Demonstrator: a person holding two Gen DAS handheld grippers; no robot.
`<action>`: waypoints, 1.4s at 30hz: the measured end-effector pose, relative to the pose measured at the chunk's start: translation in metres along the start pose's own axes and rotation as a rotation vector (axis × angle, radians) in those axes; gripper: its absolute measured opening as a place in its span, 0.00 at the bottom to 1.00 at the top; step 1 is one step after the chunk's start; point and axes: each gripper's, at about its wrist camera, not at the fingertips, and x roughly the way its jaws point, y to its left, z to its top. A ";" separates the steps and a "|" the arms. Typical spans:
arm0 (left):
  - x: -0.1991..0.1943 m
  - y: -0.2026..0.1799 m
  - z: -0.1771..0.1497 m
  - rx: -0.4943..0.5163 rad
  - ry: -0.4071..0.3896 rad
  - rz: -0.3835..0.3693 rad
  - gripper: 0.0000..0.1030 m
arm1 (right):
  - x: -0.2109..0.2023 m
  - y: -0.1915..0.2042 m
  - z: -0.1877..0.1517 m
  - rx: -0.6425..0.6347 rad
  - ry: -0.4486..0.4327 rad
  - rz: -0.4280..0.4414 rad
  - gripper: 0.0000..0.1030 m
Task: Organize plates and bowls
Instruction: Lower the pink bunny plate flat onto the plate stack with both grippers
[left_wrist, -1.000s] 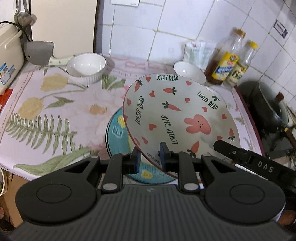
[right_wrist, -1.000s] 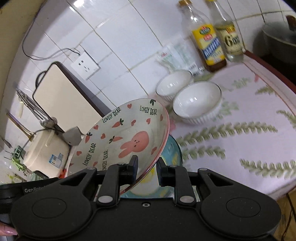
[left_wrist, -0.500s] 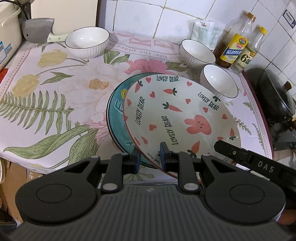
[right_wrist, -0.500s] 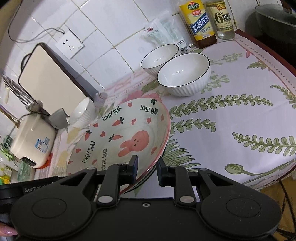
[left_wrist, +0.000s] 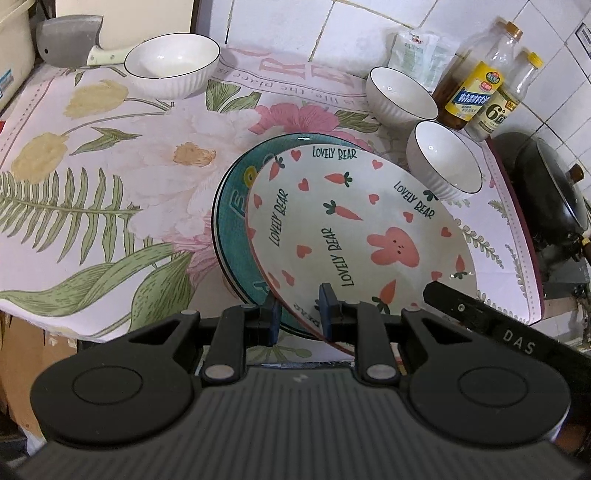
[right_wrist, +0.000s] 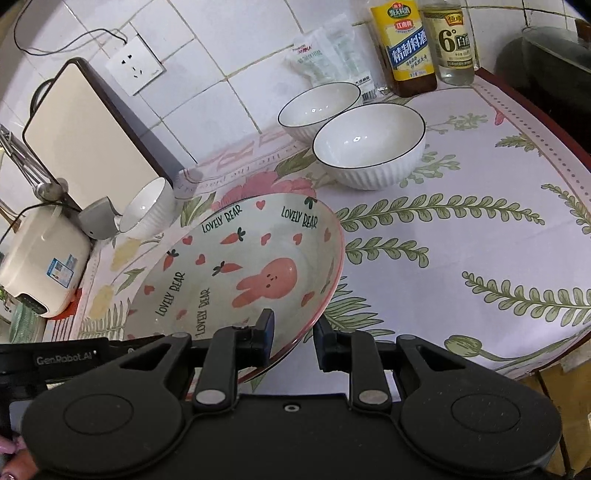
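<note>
A white "Lovely Bear" plate (left_wrist: 354, 229) with a pink rabbit and carrots is held tilted above the table, over a teal plate (left_wrist: 232, 229) lying on the floral cloth. My left gripper (left_wrist: 298, 314) is shut on its near rim. My right gripper (right_wrist: 291, 338) is shut on the same plate (right_wrist: 240, 266) at its opposite rim. The teal plate is hidden in the right wrist view. Three white ribbed bowls stand on the cloth: one far left (left_wrist: 171, 64), two far right (left_wrist: 400, 94) (left_wrist: 443, 162).
Two bottles (left_wrist: 476, 88) and a packet (left_wrist: 417, 51) stand by the tiled wall at far right. A dark wok (left_wrist: 554, 199) sits beyond the table's right edge. A cleaver (left_wrist: 70, 46), a cutting board (right_wrist: 85, 136) and a cream appliance (right_wrist: 40, 266) are at far left.
Both grippers pulled back and lifted with the bear plate. The camera views widened, so the teal plate and all three bowls now show in the left wrist view.
</note>
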 end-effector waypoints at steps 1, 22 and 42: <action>0.001 0.001 0.000 -0.008 0.004 -0.001 0.18 | 0.001 0.001 0.000 -0.004 0.003 -0.004 0.27; 0.015 0.005 -0.005 -0.108 0.080 0.042 0.22 | 0.020 0.038 -0.010 -0.252 0.003 -0.187 0.32; 0.013 0.009 -0.011 -0.099 -0.008 0.086 0.22 | 0.030 0.050 -0.028 -0.407 -0.112 -0.252 0.38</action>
